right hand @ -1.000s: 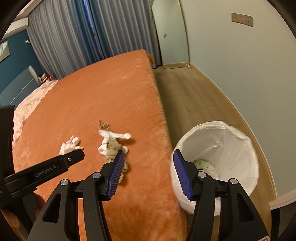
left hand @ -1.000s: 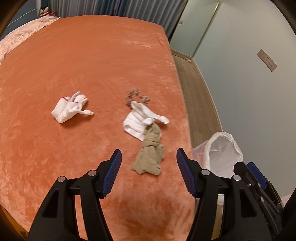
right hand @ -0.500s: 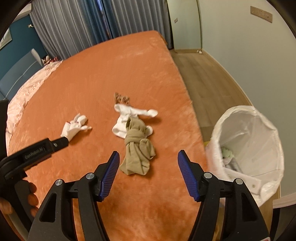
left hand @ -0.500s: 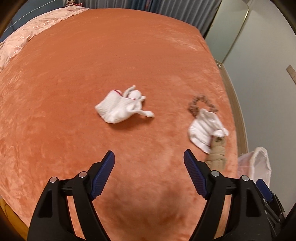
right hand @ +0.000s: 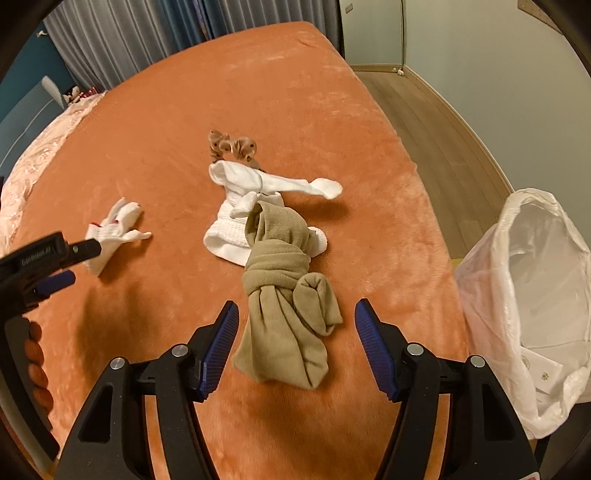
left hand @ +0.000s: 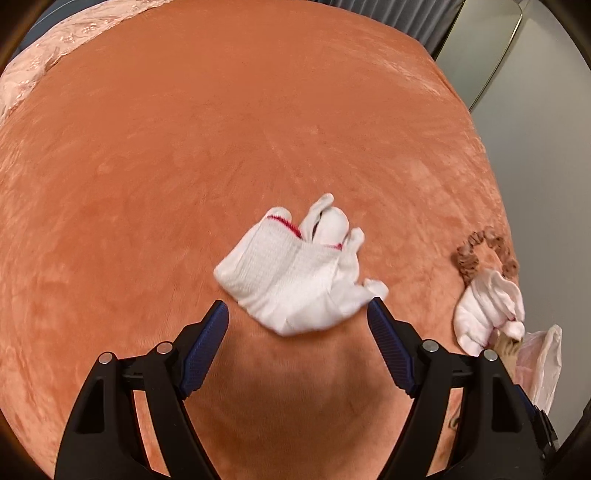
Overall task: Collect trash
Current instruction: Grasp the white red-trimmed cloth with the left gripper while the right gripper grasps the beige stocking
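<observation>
A white sock with red trim (left hand: pixel 291 273) lies on the orange bedspread (left hand: pixel 184 129). My left gripper (left hand: pixel 298 308) is open, its fingers either side of the sock's near edge. In the right wrist view a knotted khaki sock (right hand: pixel 286 295) lies between the fingers of my open right gripper (right hand: pixel 295 314). Behind it lie a second white sock (right hand: pixel 251 206) and a brown scrunchie (right hand: pixel 231 146). The white sock with red trim (right hand: pixel 114 230) and the left gripper (right hand: pixel 40 258) show at the left.
A bin lined with a white bag (right hand: pixel 532 295) stands on the wooden floor (right hand: pixel 436 122) right of the bed, with paper inside. A pink quilt (left hand: pixel 40 62) covers the bed's far left. Curtains (right hand: pixel 122 33) hang behind.
My left gripper has swung left from the khaki sock and closed in on the white red-trimmed sock. My right gripper has moved from the bin to the khaki sock.
</observation>
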`<state>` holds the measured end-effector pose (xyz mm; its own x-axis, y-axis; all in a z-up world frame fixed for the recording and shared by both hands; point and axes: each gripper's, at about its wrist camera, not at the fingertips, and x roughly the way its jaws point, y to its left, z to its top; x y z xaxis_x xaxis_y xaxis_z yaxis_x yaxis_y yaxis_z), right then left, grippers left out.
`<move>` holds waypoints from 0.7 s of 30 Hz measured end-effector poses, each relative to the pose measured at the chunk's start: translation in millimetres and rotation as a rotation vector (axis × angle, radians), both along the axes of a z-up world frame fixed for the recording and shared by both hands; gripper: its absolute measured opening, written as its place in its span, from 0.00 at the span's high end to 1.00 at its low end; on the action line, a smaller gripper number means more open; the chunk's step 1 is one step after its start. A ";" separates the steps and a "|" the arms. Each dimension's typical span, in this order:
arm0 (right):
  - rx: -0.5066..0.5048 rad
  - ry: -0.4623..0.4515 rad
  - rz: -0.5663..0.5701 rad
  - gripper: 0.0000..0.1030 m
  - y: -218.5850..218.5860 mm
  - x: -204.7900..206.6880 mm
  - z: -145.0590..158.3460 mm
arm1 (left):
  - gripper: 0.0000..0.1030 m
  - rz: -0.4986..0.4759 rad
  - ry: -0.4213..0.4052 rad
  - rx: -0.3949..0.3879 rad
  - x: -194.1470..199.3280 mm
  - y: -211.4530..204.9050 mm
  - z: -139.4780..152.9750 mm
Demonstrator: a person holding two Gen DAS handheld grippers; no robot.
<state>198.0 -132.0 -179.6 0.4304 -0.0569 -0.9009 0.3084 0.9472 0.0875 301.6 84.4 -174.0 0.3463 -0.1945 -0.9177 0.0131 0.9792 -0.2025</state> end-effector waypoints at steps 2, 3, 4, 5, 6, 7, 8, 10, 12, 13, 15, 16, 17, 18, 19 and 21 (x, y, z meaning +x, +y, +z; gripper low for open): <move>-0.001 0.009 -0.004 0.39 0.2 5.1 -4.4 | 0.30 -0.010 0.025 -0.009 7.9 -1.1 -7.8; 0.000 0.011 -0.005 0.39 0.3 6.5 -5.7 | 0.33 -0.012 0.040 -0.013 11.8 -1.5 -12.4; 0.004 0.015 -0.005 0.39 0.7 8.2 -7.3 | 0.41 -0.013 0.054 -0.021 14.5 -1.4 -16.5; 0.005 0.018 -0.005 0.39 1.3 9.4 -8.8 | 0.44 -0.014 0.065 -0.028 15.0 -1.0 -19.1; 0.007 0.021 -0.004 0.40 2.0 10.1 -10.4 | 0.47 -0.014 0.073 -0.034 15.2 -0.6 -20.8; 0.007 0.023 -0.005 0.41 2.5 10.4 -11.9 | 0.56 -0.016 0.069 -0.032 14.0 0.0 -20.7; 0.005 0.025 -0.007 0.43 2.9 10.3 -13.4 | 0.67 -0.026 0.062 -0.032 12.8 -0.1 -19.5; 0.009 0.031 -0.009 0.52 3.1 8.2 -15.3 | 0.82 -0.053 0.065 -0.041 9.5 -2.4 -18.0; 0.026 0.027 -0.013 0.61 3.9 3.9 -16.5 | 0.84 -0.063 0.059 -0.048 2.5 -3.0 -14.0; 0.027 0.024 -0.013 0.63 4.0 2.1 -16.3 | 0.85 -0.069 0.054 -0.043 -2.7 -4.4 -11.6; 0.037 0.017 -0.012 0.66 5.8 -3.9 -14.4 | 0.85 -0.079 0.049 -0.037 -15.8 -8.1 -7.3; 0.045 0.015 -0.013 0.68 5.5 -6.2 -13.5 | 0.85 -0.084 0.049 -0.038 -21.9 -9.9 -5.9; 0.056 0.012 -0.015 0.69 5.6 -10.0 -12.0 | 0.85 -0.087 0.049 -0.042 -27.5 -11.9 -4.8; 0.065 0.009 -0.015 0.69 6.1 -14.3 -10.7 | 0.85 -0.091 0.052 -0.047 -37.1 -15.2 -3.7; 0.070 0.008 -0.015 0.69 7.2 -17.1 -9.6 | 0.85 -0.097 0.055 -0.048 -44.3 -18.6 -3.4; 0.081 0.003 -0.014 0.70 9.6 -26.8 -7.0 | 0.85 -0.103 0.066 -0.055 -59.2 -24.3 -3.1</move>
<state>171.3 -122.4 -186.6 0.4272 0.0102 -0.9041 0.3223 0.9325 0.1628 242.4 60.0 -177.1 0.2611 -0.2766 -0.9249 0.0981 0.9607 -0.2596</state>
